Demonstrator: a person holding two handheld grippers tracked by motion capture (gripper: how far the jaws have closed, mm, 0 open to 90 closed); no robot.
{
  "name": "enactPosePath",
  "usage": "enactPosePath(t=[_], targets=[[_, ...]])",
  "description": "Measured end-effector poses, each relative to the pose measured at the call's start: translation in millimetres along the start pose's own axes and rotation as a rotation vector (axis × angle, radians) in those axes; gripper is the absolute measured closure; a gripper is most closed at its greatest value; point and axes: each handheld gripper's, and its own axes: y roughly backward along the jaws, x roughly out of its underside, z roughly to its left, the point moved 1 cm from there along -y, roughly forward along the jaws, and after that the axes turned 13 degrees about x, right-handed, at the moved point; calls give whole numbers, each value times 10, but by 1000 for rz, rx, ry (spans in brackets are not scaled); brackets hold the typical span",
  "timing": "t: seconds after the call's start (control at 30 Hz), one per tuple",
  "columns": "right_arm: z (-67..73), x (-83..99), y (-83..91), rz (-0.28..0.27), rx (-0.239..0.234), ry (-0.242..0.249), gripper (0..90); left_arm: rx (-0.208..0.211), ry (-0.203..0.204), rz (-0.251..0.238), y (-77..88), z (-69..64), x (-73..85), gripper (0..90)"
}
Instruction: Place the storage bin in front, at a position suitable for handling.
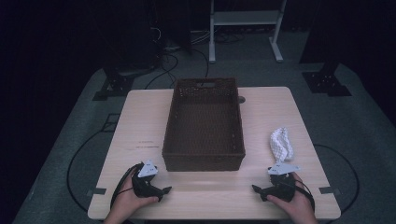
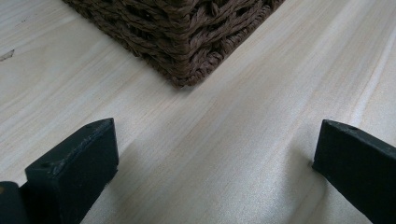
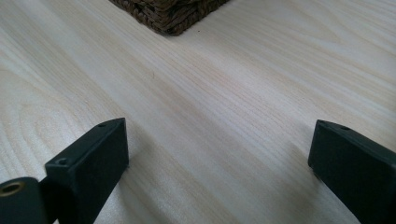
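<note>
A dark brown woven basket stands in the middle of the light wooden table, and its inside looks bare. A crumpled white cloth lies to the right of the basket. My left gripper rests near the front edge, left of the basket's near corner, with its jaws wide apart over bare wood. My right gripper sits near the front right, just in front of the cloth. Its jaws also stand wide open, with a basket corner farther off.
The table's front edge runs just behind both hands. Bare wood lies between the two grippers in front of the basket. Beyond the table are a white frame, dark stands and cables on the grey floor.
</note>
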Motion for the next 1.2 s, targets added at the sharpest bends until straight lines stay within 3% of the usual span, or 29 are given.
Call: enactPosePath(t=[0.33,0.43,0.5,0.6,0.73,0.9,1.0,1.2], targets=[[1,2,2,0,-1,4,44,-4,1,-2,6,2,2,0],[8,6,10,2,0,0,44,-5,2,-14,20,4,10,46],[9,7,10,2,0,0,44,13,29,-34,49,13,15,61],[9,7,10,2,0,0,43,45,71,-43,104,25,2,168],[9,7,10,2,0,0,43,35,67,-39,117,17,-11,196],[12,9,13,2,-1,2,43,15,58,-74,207,-1,-78,222],[12,10,13,1,-1,2,43,9,62,-108,301,-34,-175,223],[12,10,13,0,-1,3,43,3,38,-124,421,-60,-323,235]])
